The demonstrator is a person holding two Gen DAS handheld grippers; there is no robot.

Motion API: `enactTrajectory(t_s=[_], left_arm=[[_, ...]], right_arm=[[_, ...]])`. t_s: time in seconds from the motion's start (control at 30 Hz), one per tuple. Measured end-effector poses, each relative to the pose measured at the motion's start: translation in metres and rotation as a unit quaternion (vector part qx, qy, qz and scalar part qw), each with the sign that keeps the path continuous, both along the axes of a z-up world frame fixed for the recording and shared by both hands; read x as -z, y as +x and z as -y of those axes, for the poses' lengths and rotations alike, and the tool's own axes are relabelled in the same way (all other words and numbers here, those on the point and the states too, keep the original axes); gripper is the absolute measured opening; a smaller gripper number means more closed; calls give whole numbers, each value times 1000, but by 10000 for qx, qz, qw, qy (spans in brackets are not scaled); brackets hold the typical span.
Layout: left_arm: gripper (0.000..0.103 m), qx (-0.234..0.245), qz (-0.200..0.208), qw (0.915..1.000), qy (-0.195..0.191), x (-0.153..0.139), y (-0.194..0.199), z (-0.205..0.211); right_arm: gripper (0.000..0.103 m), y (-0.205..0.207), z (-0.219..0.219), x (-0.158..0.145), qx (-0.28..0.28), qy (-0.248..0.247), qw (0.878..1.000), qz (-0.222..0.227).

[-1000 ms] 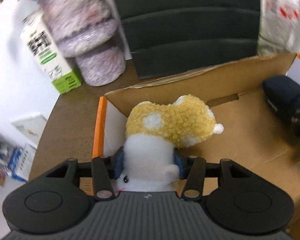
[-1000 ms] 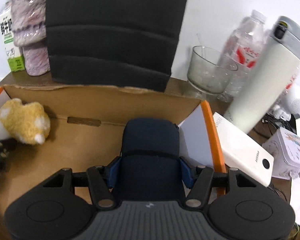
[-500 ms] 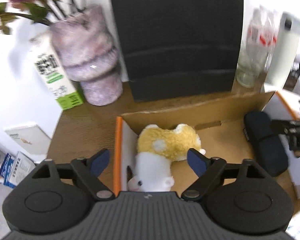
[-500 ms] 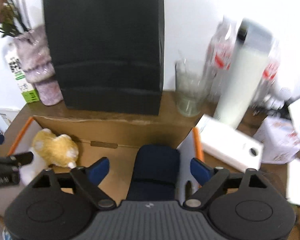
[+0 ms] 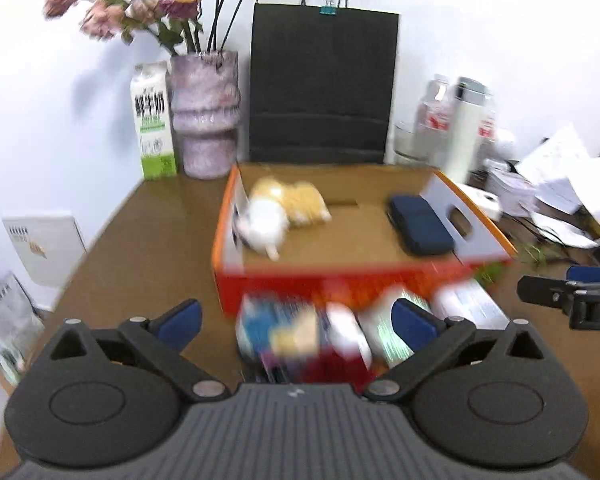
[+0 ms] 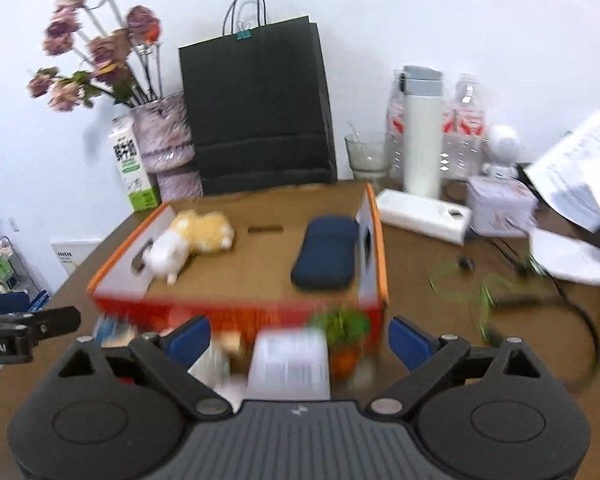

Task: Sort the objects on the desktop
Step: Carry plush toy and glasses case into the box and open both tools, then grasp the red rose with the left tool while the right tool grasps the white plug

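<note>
Cardboard fills less of both views now: a second ago each hand-held gripper was down inside the orange-edged cardboard box [image 5: 480, 245], and now both sit well back from it, with the whole brown wooden table [image 5: 148, 240] in sight.

The left hand-held gripper [image 5: 296, 316], which was clamped on the white-and-yellow plush toy [image 5: 278, 210], has let go; its blue pads stand far apart and its jaws are opening, with no grip on anything. The toy lies ahead of it, at the box's left end, on its side: white fluffy body toward the gripper, yellow spotted cap behind.

The right hand-held gripper [image 6: 300, 338] has likewise released the dark navy zippered pouch [image 6: 326, 254]; its jaws are opening too, and it holds nothing. That pouch lies flat ahead of it, against the box's right wall, well apart from the toy.

Just in front of both grippers, before the box's red front wall, sits a blurred cluster of small packages [image 5: 312, 336] and a tiny potted green plant [image 6: 342, 330]; motion blur hides their details.

Beyond the box stands a black paper bag [image 6: 256, 112].
</note>
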State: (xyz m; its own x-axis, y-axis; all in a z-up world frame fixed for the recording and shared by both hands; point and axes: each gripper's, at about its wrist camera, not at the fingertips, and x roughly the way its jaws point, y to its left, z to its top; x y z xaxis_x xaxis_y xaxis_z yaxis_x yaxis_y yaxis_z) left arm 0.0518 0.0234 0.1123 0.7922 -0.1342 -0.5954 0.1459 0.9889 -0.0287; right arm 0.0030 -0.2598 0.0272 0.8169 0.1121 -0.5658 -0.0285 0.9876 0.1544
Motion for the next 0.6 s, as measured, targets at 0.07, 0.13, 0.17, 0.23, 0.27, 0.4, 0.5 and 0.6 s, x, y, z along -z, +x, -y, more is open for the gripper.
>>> enactTrajectory(t_s=[0.07, 0.13, 0.17, 0.23, 0.27, 0.4, 0.5, 0.6], left_arm=[[103, -39, 67, 10000, -57, 14, -28, 1], [103, -296, 223, 9993, 79, 31, -57, 4], [103, -390, 296, 9987, 160, 39, -70, 6], [103, -433, 407, 9980, 204, 53, -96, 6], [103, -416, 420, 9981, 175, 59, -108, 5], [103, -324, 610, 9976, -85, 76, -158, -5], [103, -267, 742, 9969, 72, 86, -172, -3], [103, -257, 578, 9980, 17, 88, -163, 1]], right_arm=[[98, -31, -6, 12, 0, -37, 9999, 104], [98, -61, -13, 24, 10, -172, 9996, 227], [98, -76, -16, 31, 78, -252, 9993, 275], [98, -104, -24, 46, 10, -504, 9982, 319], [98, -119, -27, 51, -58, -674, 9970, 387], [98, -169, -31, 64, -40, -879, 9947, 531], [98, -191, -29, 72, -89, -599, 9970, 477], [96, -187, -31, 74, -143, -591, 9974, 375]])
